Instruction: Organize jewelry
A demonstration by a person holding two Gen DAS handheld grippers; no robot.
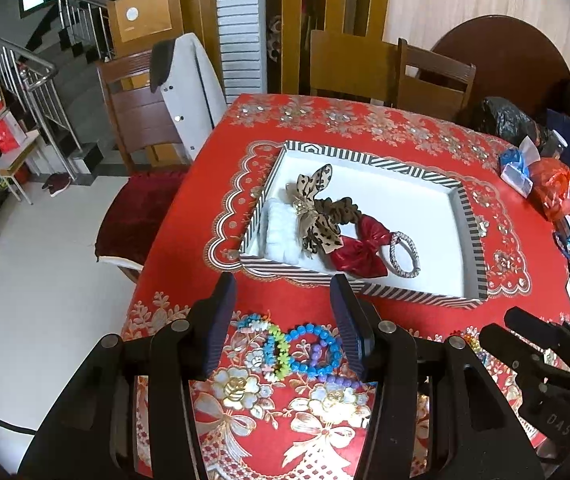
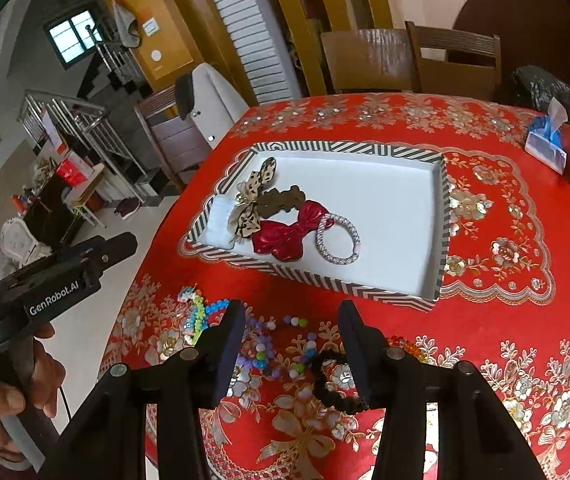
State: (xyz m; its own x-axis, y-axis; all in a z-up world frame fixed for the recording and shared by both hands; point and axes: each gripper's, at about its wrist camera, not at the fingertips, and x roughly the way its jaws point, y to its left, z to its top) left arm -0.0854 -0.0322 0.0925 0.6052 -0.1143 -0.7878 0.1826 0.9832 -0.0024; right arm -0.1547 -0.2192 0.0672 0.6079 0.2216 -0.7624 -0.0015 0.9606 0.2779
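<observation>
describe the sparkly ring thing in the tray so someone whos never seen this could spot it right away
On the red floral tablecloth sits a striped-edged tray with a white floor. Its hair accessories lie in a row, and the rhinestone hair tie lies at the right end, touching the red bow. It alone is a plain glittering silver loop, not fabric.

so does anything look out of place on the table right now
Yes: several bead bracelets and a dark beaded one lie loose on the red tablecloth, outside the striped tray that already holds the hair ties and bows. Nothing looks spilled or broken.
</observation>
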